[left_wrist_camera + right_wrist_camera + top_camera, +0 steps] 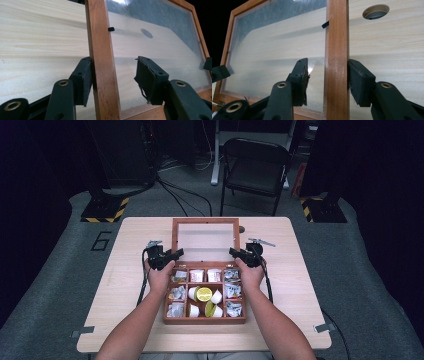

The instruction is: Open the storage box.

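Standing open near the middle of the pale wooden table (125, 285), the brown wooden compartment box (204, 320) had its clear-paned, wood-framed lid (205, 242) raised upright at the far side. Its compartments held small packets, white cups and a lime half (204, 294). The left gripper (113, 82) straddled the lid's left frame rail, jaws spread, one pad touching the wood. The right gripper (328, 81) straddled the right rail, jaws also spread.
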Available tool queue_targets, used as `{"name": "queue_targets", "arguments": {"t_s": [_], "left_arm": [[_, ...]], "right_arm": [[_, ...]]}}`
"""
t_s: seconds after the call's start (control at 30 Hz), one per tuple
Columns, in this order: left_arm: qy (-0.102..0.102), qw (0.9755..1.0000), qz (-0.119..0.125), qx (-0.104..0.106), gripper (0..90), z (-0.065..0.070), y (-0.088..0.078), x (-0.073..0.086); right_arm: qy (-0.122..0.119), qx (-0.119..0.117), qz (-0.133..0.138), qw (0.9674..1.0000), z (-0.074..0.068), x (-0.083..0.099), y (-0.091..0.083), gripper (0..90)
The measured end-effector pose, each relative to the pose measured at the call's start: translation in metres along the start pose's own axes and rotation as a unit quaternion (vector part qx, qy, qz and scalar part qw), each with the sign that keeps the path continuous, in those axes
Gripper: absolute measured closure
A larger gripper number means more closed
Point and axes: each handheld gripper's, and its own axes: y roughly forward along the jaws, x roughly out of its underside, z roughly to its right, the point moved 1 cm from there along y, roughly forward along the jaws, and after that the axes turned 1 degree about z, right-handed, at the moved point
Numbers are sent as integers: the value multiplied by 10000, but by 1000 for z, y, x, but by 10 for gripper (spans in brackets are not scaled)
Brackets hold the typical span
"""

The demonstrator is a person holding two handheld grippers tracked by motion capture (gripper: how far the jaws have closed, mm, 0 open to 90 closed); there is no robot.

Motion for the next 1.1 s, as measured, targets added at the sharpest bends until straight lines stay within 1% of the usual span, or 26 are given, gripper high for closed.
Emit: {"name": "queue_targets", "arguments": {"t_s": [0.17, 0.23, 0.3, 0.33, 0.37, 0.47, 0.5, 0.53, 0.6, 0.67, 0.7, 0.77, 0.8, 0.83, 0.93, 1.0, 1.03, 1.07, 1.1], "left_arm": [[17, 10000, -15, -17, 469, -1, 1, 1], [-26, 10000, -45, -22, 468, -1, 1, 1], [-9, 10000, -50, -71, 466, 0, 2, 0], [-32, 9999, -124, -73, 466, 1, 1, -1], [-82, 9998, -155, -128, 466, 2, 2, -3], [-69, 9996, -220, -143, 464, 2, 2, -4], [-147, 9995, -215, -156, 464, 3, 3, -4], [-145, 9995, -209, -166, 464, 2, 3, -4], [-191, 9994, -258, -154, 463, 2, 3, -4], [-186, 9994, -260, -161, 463, 1, 4, -4], [-222, 9992, -301, -150, 463, 1, 4, -4], [-231, 9992, -305, -151, 464, 0, 5, -5], [-215, 9990, -369, -139, 464, -1, 5, -5], [-254, 9988, -382, -145, 464, -1, 5, -5], [-256, 9987, -403, -162, 463, -1, 5, -5], [-262, 9984, -476, -179, 463, -1, 6, -7], [-229, 9983, -496, -180, 462, -1, 6, -7], [-265, 9984, -462, -197, 461, 0, 7, -7], [-245, 9984, -471, -203, 460, 0, 7, -7]], "right_arm": [[68, -14, -82, 9999, 1, 0, 2, 526], [62, -9, -91, 9999, 2, 0, 2, 526], [87, -9, -102, 9999, 2, 0, 3, 526], [85, -15, -96, 9999, 2, -1, 3, 526], [74, -15, -90, 9999, 2, -1, 3, 526], [97, -6, -122, 9999, 2, -1, 3, 526], [97, -6, -122, 9999, 2, -1, 3, 526], [114, -21, -147, 9998, 3, -1, 3, 526], [116, 0, -156, 9998, 3, -1, 4, 526], [128, -9, -167, 9998, 3, -1, 4, 526], [139, -14, -189, 9997, 3, -1, 5, 526], [142, -10, -184, 9997, 3, -2, 5, 526], [164, -9, -206, 9997, 4, -2, 5, 526], [196, -8, -226, 9996, 3, -2, 5, 526], [202, -14, -253, 9995, 4, -2, 6, 526], [214, 1, -264, 9994, 4, -2, 6, 526], [237, -24, -288, 9993, 5, -2, 7, 526], [226, -16, -292, 9993, 5, -2, 7, 526], [243, -16, -311, 9992, 5, -2, 8, 525]]}}
